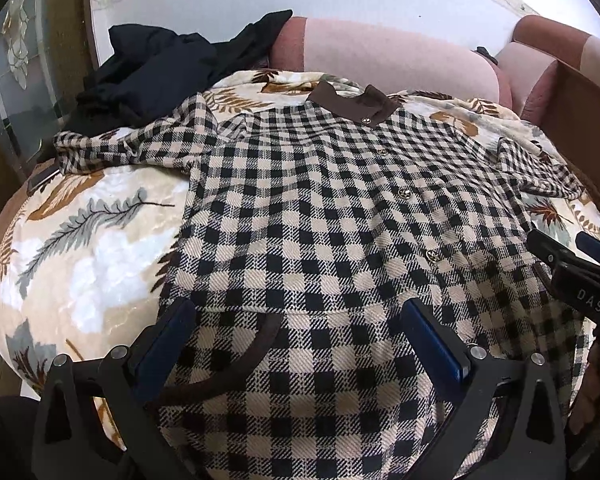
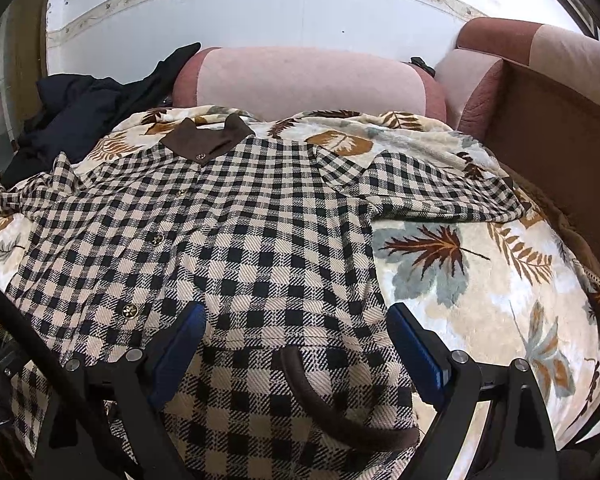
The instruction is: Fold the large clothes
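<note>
A black-and-cream checked jacket with a brown collar and gold buttons lies front up on a leaf-print blanket; it also shows in the right wrist view. Both sleeves are spread sideways. My left gripper is open, its blue pads over the jacket's lower left part by a brown-trimmed pocket. My right gripper is open over the lower right part, above a brown pocket trim. The right gripper's fingers also show in the left wrist view.
A dark garment is heaped at the back left. Pink sofa cushions and an armrest stand behind the blanket. A brown wooden panel runs along the right. A glass door is at the left.
</note>
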Available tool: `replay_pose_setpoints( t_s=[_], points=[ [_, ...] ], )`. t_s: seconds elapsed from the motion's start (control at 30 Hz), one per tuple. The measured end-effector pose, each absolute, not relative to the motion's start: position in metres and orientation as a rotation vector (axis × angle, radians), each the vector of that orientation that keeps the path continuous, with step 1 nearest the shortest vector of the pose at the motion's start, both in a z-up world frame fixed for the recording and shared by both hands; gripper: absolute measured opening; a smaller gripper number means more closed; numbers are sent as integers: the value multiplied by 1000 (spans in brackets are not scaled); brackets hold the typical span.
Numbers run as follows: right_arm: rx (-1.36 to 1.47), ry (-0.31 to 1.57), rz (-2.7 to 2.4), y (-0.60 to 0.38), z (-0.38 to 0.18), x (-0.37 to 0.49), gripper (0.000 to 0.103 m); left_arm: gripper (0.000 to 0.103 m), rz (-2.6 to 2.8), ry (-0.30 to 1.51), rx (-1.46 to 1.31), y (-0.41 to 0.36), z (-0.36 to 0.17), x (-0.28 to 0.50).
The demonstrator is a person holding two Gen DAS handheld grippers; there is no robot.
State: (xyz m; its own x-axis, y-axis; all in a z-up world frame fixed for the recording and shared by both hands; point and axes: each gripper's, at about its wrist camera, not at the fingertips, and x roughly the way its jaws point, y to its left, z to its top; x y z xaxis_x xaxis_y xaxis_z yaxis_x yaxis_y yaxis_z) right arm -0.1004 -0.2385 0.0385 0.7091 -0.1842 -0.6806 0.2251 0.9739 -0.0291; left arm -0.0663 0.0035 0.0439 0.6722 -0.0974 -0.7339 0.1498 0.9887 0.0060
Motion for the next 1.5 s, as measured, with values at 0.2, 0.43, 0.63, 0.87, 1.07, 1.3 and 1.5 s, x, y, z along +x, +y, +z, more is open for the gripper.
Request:
replay_pose_setpoints(
  t_s=[0.2,0.43,0.63,0.87,1.07,1.3,1.5],
  points=[
    [59,748,-226,-239,39,-100,95,103,-141,826,66,2,44,-67],
    [57,750,-223,-240,38,-101,95,103,-140,828,55,2,44,-68],
    [40,753,-218,-234,36,-105,95,103,-124,811,44,4,47,-69],
    [34,773,-227,-233,33,-107,95,103,-123,794,73,0,50,-73],
    [27,775,-224,-231,33,-111,95,103,-127,833,61,2,46,-72],
    [15,779,-216,-224,31,-117,95,103,-135,835,49,3,46,-78],
    [6,786,-211,-221,30,-119,95,103,-144,835,49,2,46,-82]
  ],
)
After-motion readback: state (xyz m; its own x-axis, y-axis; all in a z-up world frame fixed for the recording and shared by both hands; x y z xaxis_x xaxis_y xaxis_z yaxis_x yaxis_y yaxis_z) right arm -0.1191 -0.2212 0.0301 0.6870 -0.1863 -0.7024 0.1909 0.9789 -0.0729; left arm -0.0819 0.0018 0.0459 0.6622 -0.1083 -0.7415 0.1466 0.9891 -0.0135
